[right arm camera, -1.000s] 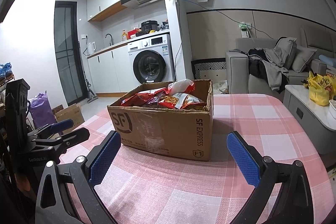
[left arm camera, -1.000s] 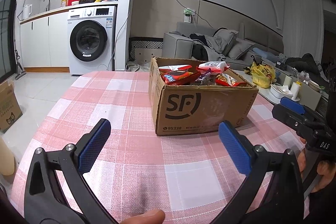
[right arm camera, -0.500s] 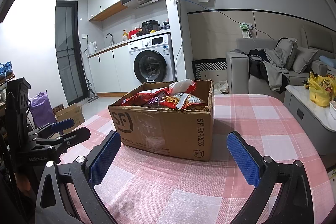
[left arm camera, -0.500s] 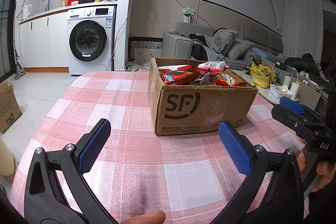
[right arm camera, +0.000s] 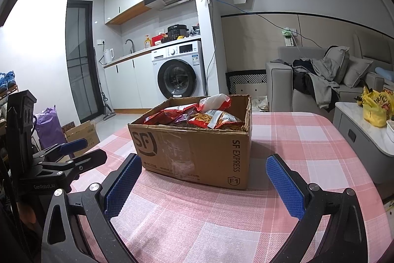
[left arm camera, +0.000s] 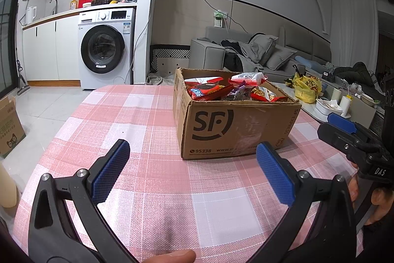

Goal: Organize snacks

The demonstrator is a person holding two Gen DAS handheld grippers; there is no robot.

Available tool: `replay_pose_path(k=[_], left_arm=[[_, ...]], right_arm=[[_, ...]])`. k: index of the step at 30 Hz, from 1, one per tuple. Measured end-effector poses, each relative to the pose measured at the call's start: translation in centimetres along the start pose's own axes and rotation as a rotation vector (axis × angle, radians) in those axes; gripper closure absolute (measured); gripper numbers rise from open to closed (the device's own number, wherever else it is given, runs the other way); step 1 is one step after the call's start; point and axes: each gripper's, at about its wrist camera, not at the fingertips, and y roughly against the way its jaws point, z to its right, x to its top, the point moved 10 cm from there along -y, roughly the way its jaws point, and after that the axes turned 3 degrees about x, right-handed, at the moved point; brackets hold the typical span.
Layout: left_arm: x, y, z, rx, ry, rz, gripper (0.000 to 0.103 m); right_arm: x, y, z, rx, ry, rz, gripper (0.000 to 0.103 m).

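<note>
**Both tools waiting short of the snack box**

The left tool [left arm camera: 192, 169] and the right tool [right arm camera: 204, 184] are each hovering over the pink checked table [left arm camera: 138, 120] with their blue pads spread wide and nothing between them. The cardboard box [left arm camera: 236, 127] is standing on the table just ahead of both, open at the top and holding a heap of snack packets [left arm camera: 211, 90], mostly red, overlapping one another up to the rim. No packet is lying out on the cloth in either view.

The risks are looking fairly plain. The packets are glossy and puffed, so a pinch on a bulging middle is likely to slip, and one on a loose corner may drag a neighbour out with it. The box is light and unanchored; a tool catching its torn rim could shove or tip it. With both tools approaching the same opening, they are also liable to collide.
</note>
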Motion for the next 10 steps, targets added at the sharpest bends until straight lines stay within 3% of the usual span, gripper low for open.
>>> replay_pose_path(k=[10], left_arm=[[-0.07,0.03,0.07,0.0,-0.001,0.0,0.001]], right_arm=[[-0.05,-0.02,-0.08,0.001,0.001,0.001,0.0]])
